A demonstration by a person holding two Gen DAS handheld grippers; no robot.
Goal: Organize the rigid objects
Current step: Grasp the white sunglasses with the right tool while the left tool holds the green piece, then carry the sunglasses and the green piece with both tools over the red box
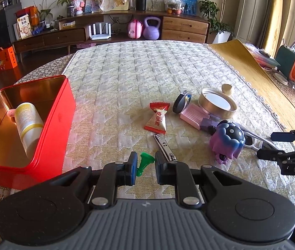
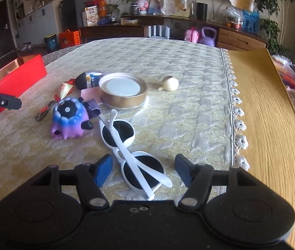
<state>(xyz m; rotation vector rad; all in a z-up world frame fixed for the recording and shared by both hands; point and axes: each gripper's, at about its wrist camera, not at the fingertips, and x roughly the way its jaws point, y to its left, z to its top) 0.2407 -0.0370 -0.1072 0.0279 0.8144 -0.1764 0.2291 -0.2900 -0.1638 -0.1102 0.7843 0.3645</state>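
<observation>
My left gripper is open with a small green cone-shaped piece lying between its fingers on the cloth. A nail clipper lies just right of it. The red tin box at left holds a white and yellow bottle. My right gripper is open, its fingers on either side of folded white sunglasses lying on the table. A purple-blue toy stands left of the sunglasses; it also shows in the left wrist view.
A red candy packet, pink card, black round case, gold round lid and a cream knob lie mid-table. A yellow mat covers the right side beyond the lace edge.
</observation>
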